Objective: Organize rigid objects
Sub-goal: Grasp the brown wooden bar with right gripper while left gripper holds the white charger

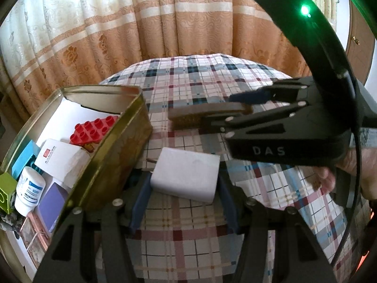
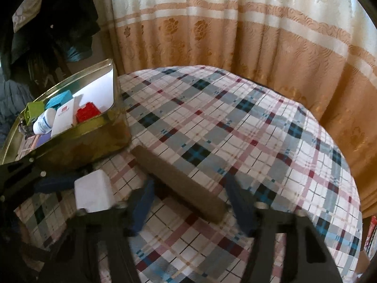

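A white charger block lies on the plaid cloth just right of the gold tin. My left gripper is shut on it, a blue pad on each side. In the right wrist view the same charger shows at lower left. A long brown block lies flat on the cloth, slanting between the fingers of my right gripper. From the left wrist view the right gripper reaches in from the right, and its fingers hug the near end of the brown block.
The tin holds a red brick, a white box, a white bottle and other small items. The round table's plaid cloth stretches back to a patterned curtain. A hand holds the right gripper.
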Motion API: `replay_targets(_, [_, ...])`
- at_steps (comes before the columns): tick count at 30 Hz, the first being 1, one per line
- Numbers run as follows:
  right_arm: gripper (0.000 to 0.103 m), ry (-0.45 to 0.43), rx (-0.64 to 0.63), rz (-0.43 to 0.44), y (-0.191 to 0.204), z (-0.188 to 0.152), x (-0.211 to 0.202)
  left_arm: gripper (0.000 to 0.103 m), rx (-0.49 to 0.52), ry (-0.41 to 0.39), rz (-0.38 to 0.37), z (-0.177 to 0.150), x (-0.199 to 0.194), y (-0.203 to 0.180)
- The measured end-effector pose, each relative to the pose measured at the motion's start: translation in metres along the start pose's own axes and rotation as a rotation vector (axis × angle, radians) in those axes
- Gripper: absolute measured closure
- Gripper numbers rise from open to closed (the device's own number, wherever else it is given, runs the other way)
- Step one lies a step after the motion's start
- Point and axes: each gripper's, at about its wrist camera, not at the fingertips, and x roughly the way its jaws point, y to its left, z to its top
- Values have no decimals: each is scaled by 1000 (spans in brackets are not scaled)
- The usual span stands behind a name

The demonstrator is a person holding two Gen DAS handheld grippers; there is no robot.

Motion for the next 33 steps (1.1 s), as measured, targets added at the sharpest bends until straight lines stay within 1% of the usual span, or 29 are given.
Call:
replay_targets(1, [65,5,-3,-10,1,-1,1,47,0,-1,0,0,0,0])
replay_targets(2, [69,4,4,-8,2,-1,0,47,1,-1,2,0,1,0])
replay_targets(4, [82,3,24,5,1,-2,-2,47,1,-3,2,0,1,-1])
replay_targets(6, [86,4,33,-3,2,-4,-3,47,0,-3,1,0,1,-1])
replay_targets(12, [86,0,85,-37,4,-14,-13,47,2,-2,0,1,2,-2])
replay_targets(23, [86,2,120,-69,4,-31,-26,47,-2,6,-9,1,3,-2])
replay_targets(30, [86,8,222,-84,8,-49,-49,47,-4,6,-15,2,4,-2])
replay_targets(33, [86,40,232,-93,15,-57,-51,47,-4,6,-17,2,4,-2])
